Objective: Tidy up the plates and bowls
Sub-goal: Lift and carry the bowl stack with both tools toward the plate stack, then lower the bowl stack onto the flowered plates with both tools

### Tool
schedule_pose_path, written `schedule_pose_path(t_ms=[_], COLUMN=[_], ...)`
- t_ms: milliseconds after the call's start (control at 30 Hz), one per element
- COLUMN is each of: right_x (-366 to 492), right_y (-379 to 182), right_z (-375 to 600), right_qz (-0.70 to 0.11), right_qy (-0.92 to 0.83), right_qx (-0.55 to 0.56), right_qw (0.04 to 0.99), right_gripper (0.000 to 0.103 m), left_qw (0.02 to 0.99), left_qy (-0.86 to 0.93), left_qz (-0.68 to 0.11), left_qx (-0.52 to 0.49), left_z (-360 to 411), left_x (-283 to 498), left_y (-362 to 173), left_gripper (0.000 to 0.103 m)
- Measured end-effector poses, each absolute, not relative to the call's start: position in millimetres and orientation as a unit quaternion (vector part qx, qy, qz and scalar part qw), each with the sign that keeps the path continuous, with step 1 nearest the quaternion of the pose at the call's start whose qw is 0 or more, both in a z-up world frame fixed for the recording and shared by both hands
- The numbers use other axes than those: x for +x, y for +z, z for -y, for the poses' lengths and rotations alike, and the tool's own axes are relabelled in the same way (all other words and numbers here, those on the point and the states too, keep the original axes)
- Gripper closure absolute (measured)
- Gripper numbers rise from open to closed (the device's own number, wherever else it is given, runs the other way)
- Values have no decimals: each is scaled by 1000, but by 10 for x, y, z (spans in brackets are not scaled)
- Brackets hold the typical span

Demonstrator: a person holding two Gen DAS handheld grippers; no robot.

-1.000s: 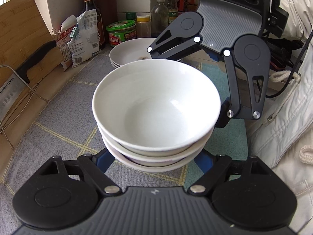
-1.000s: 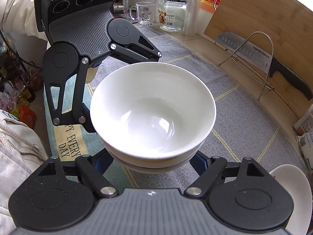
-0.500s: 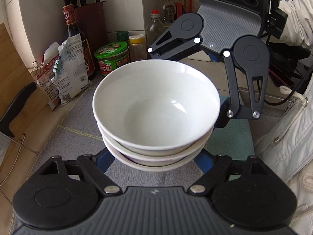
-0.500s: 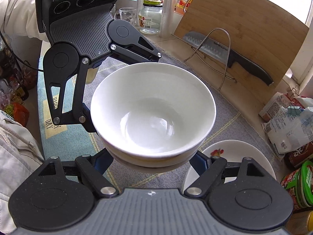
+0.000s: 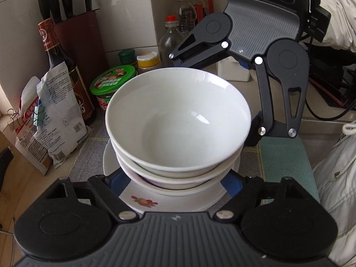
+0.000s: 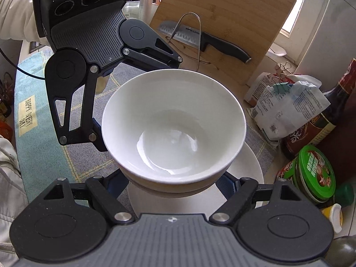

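Note:
A stack of three white bowls [image 5: 178,122] hangs just above a pile of white plates [image 5: 142,200]; the top plate has a fruit print. My left gripper [image 5: 175,182] is shut on the lowest bowl, its blue pads [image 5: 231,182] pressing on both sides. From the opposite side, my right gripper [image 6: 173,184] is shut on the same bowl stack [image 6: 173,122]. Here the plates [image 6: 249,166] show below and to the right of the bowls. Whether the stack touches the plates is hidden.
Clipped food bags [image 5: 55,120], a dark sauce bottle [image 5: 66,71], a green-lidded jar [image 5: 113,82], a knife block [image 5: 82,33] and several bottles crowd the wall behind the plates. A cutting board [image 6: 224,22] with a knife [image 6: 213,42] and wire rack stands further along. A grey mat [image 6: 73,162] covers the counter.
Both grippers carried the bowl stack across the counter, from open mat to above the plate pile. The bags, jar and bottles came closer. The grips did not change.

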State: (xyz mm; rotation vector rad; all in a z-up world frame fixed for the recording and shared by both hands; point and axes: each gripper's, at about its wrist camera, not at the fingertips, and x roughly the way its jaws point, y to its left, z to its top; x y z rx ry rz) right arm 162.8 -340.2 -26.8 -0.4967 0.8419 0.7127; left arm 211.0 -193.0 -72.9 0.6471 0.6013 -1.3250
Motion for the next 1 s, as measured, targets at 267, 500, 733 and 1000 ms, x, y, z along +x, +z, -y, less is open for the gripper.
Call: schedule_pose_path(t_ms=[267,500,733,1000], right_x=[1775,1847,1903,1878], right_y=[-402,-490,-491,-473], right_z=[3624,3702,3742,3746], right_qz=[-413,-422,-422,-415], right_qy=[319,317,315,313], right_qx=[-232,-226,-219,-209], right_qw=[821,818,821,829], right_gripper=[16,16,16,9], left_qw=[695,696,699,710], left_qy=[-595,-592,-591,-579], left_qz=[-284,-292,-301,-301], left_qx=[286,282,268,263], left_z=[2139,2215,2216,2196], left_x=[2211,2261,2296,2270], left_y=[-907,-974,-977,-982], left_gripper=[17,17,17,16])
